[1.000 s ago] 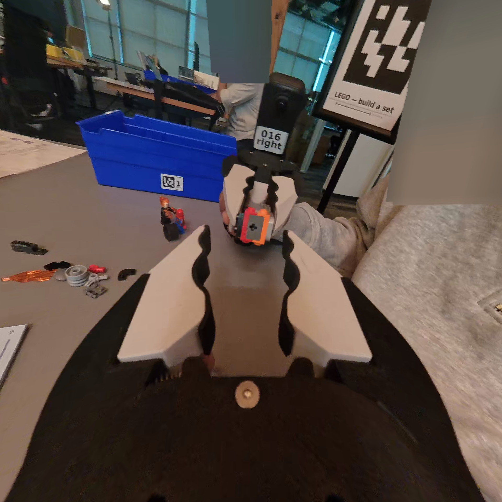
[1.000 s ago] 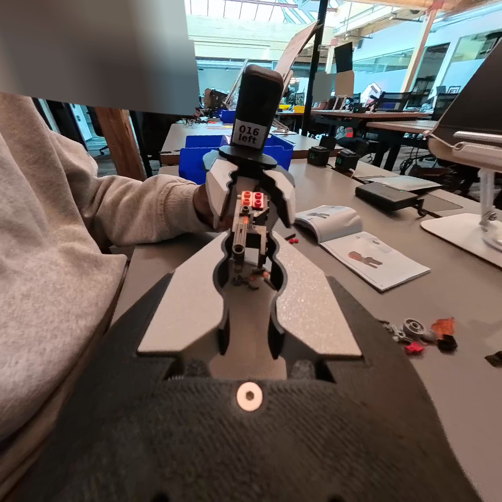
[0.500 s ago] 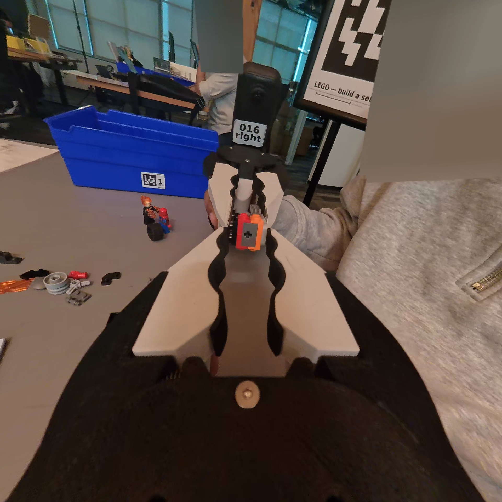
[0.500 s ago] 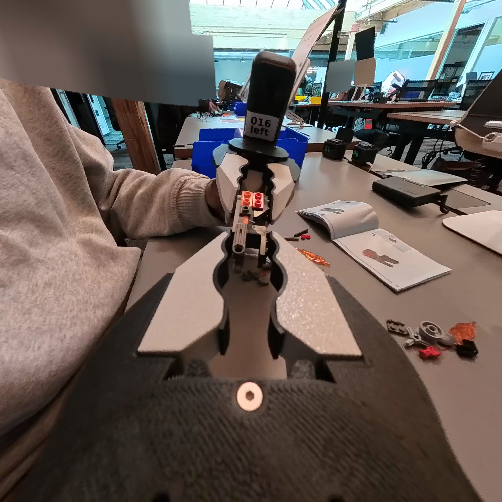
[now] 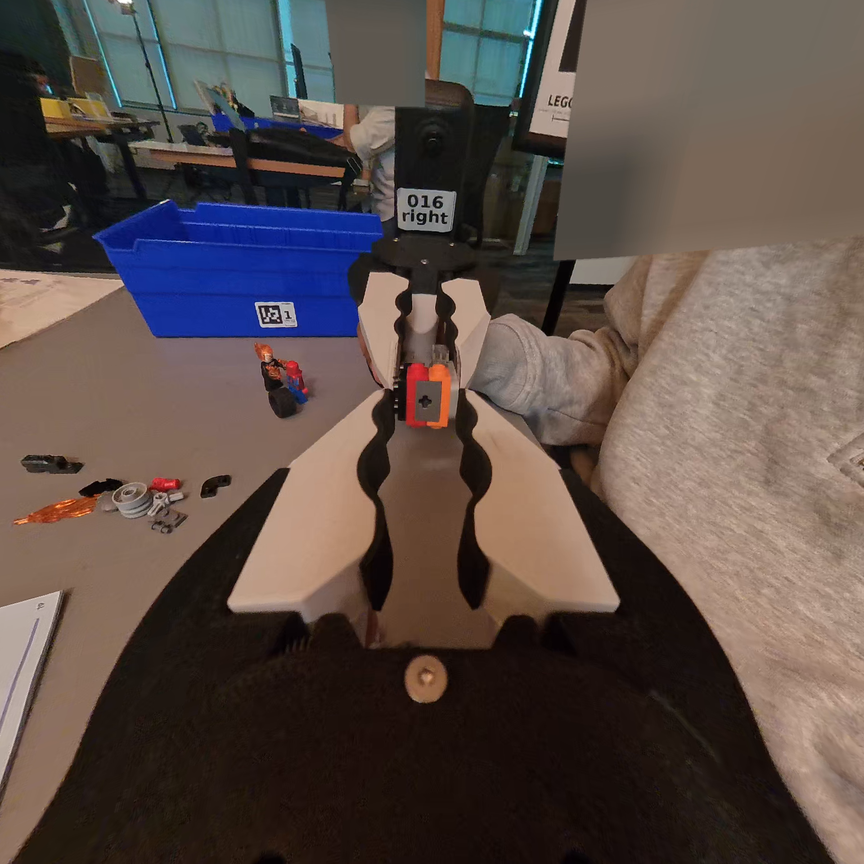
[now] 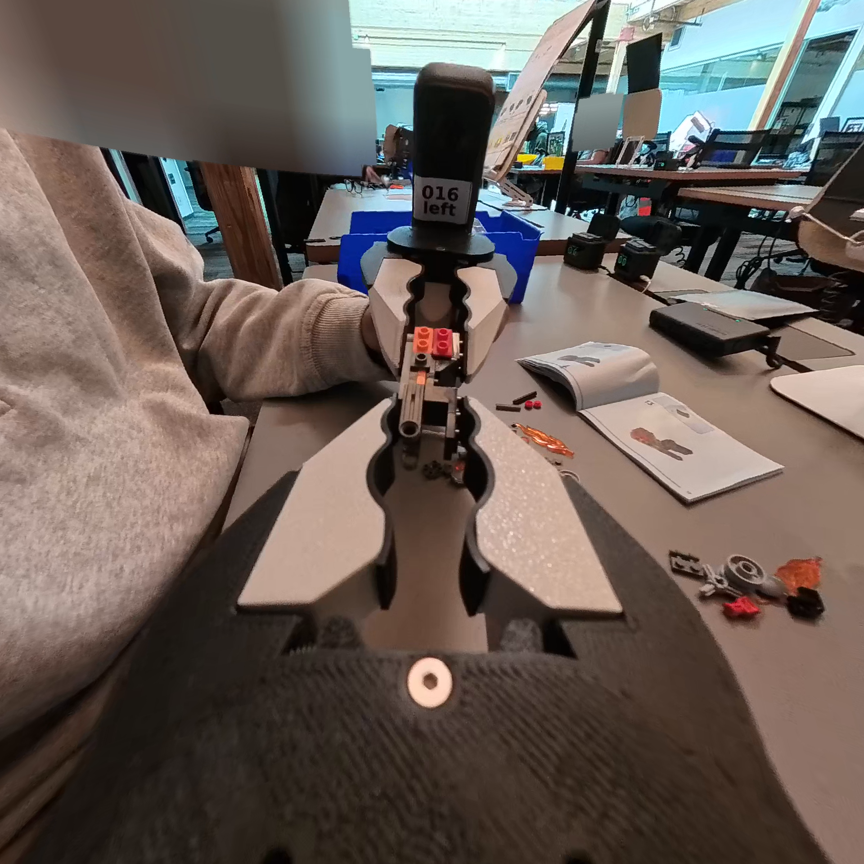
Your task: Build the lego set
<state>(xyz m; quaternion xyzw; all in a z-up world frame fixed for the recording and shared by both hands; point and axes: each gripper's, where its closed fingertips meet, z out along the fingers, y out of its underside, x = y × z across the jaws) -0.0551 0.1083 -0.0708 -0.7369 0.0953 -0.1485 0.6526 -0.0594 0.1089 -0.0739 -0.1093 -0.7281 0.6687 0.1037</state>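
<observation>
Lego assembly [image 6: 432, 397] held off the table between two facing grippers — right gripper [image 6: 428, 421] pinching its near end, left gripper [image 5: 423, 406] closed around the red-orange end; long axis runs gripper to gripper.

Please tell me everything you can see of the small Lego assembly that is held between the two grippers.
The Lego assembly is a small plastic build held in the air above the grey table. One end shows a red and an orange brick side by side around a grey piece with a cross hole; the other end carries a grey tube and black parts. The right gripper and the left gripper each close on one end.
</observation>
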